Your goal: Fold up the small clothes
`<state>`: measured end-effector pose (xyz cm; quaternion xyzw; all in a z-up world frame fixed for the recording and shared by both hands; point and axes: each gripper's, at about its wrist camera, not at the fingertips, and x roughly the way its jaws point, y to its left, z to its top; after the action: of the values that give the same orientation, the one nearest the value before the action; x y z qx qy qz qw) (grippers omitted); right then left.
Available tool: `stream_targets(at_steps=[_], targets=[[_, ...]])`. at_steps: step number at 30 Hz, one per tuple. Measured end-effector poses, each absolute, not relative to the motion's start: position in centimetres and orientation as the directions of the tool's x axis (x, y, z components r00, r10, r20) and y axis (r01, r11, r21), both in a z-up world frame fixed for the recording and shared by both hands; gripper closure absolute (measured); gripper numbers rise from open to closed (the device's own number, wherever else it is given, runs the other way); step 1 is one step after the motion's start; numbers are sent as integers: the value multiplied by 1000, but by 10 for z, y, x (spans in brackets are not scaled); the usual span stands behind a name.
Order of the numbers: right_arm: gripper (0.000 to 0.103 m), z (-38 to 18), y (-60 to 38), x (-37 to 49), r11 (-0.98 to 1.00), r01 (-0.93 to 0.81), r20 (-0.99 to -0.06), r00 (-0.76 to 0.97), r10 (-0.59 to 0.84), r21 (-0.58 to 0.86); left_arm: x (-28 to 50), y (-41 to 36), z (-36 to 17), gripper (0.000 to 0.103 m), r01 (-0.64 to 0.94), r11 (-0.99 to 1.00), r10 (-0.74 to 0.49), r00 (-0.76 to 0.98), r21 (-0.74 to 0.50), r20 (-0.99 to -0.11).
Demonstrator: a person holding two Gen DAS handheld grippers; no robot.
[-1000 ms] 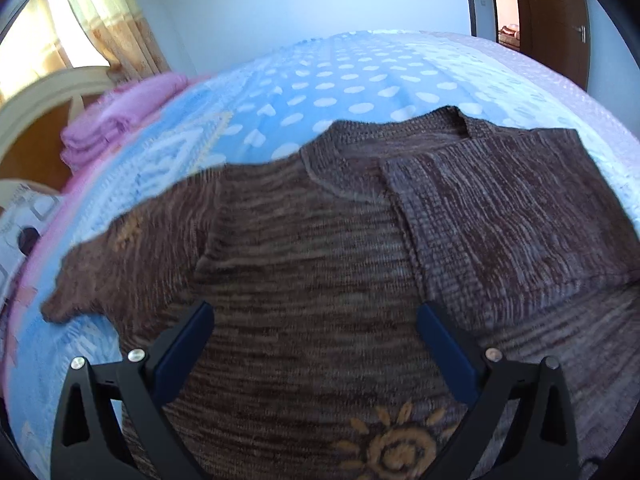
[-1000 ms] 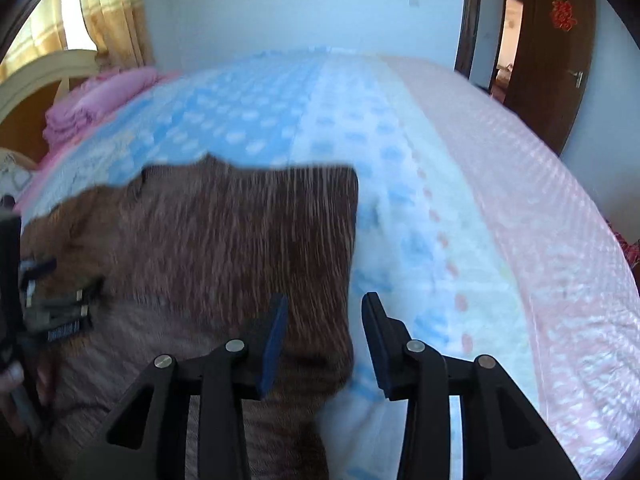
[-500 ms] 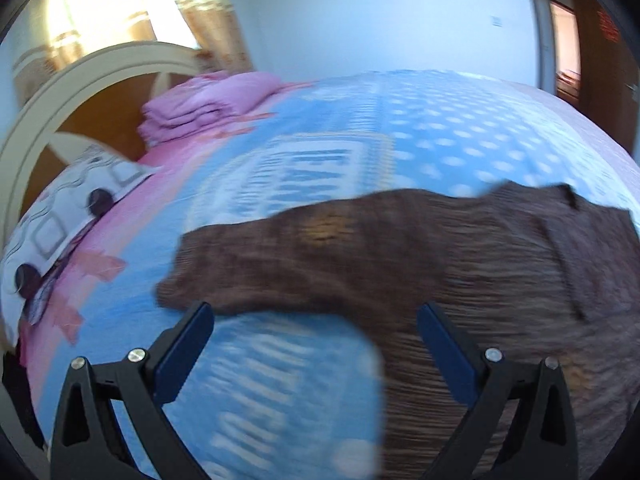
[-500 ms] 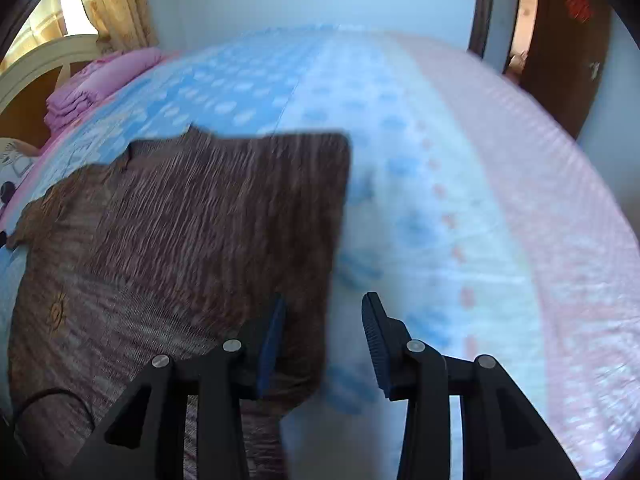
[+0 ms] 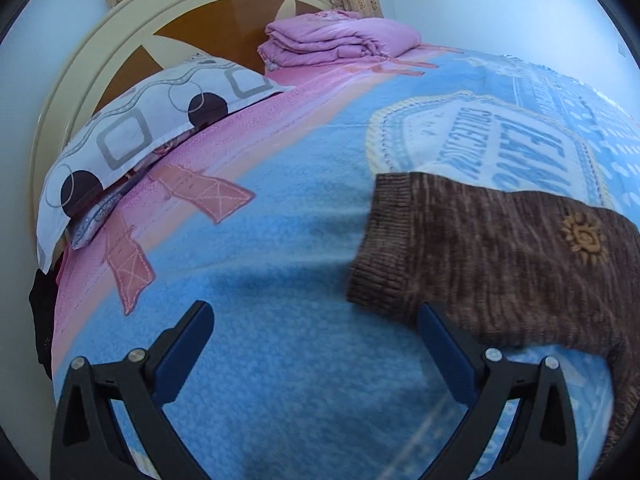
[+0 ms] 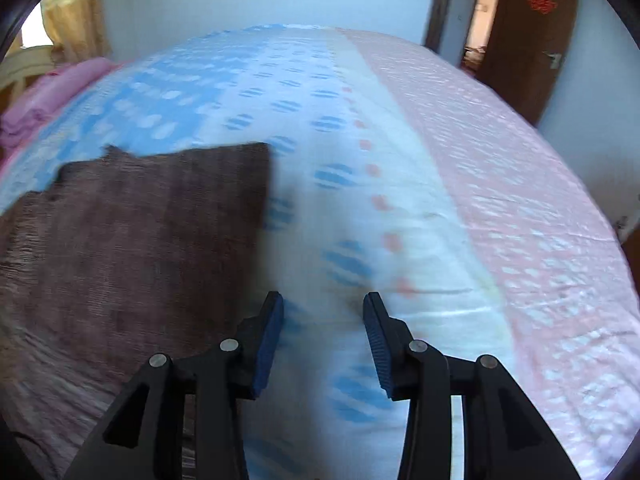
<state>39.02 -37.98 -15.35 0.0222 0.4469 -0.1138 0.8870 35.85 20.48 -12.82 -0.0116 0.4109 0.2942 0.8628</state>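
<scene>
In the left wrist view, the left hand-held gripper (image 5: 314,338) pointed steeply down at the bed (image 5: 288,264), its jaws spread wide with nothing between them — only blue blanket showed in the gap. The brown sweater (image 5: 500,264) lay to the right of it, one sleeve stretched out toward the head of the bed, the ribbed cuff (image 5: 376,256) just ahead of the right finger and an orange sun motif (image 5: 582,236) further up the sleeve. At the head edge lay a patterned pillow (image 5: 132,136) and a folded pink quilt (image 5: 340,40), both against the curved headboard (image 5: 120,40).

In the right wrist view, the right hand-held gripper (image 6: 323,340) also tilted down over the bed (image 6: 500,208), jaws narrowly parted and holding nothing. It sat just off the sweater's (image 6: 132,248) right edge — the left finger was close beside the brown knit, though blur made contact impossible to judge. The sweater's body lay flat toward the near left part of the bed. A dark wooden door (image 6: 528,36) stood beyond the bed's far right corner.
</scene>
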Motion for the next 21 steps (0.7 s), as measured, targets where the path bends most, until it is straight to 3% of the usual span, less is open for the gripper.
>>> stream_targets(at_steps=[4, 9, 12, 15, 21], targets=[[60, -137, -385, 377, 970, 243, -762, 629, -153, 6, 359, 207, -128, 0, -524, 829, 480, 488, 195, -730], [58, -126, -343, 374, 993, 87, -746, 666, 4, 83, 358, 215, -122, 0, -554, 809, 503, 483, 195, -716], [58, -147, -333, 391, 995, 97, -796, 603, -61, -3, 359, 222, -122, 0, -568, 800, 506, 468, 193, -725], [58, -150, -356, 386, 987, 156, -787, 604, -124, -36, 356, 231, -119, 0, -586, 786, 520, 455, 197, -723], [57, -150, -372, 372, 988, 154, -783, 612, -109, -18, 351, 248, -127, 0, -591, 782, 513, 434, 196, -740]])
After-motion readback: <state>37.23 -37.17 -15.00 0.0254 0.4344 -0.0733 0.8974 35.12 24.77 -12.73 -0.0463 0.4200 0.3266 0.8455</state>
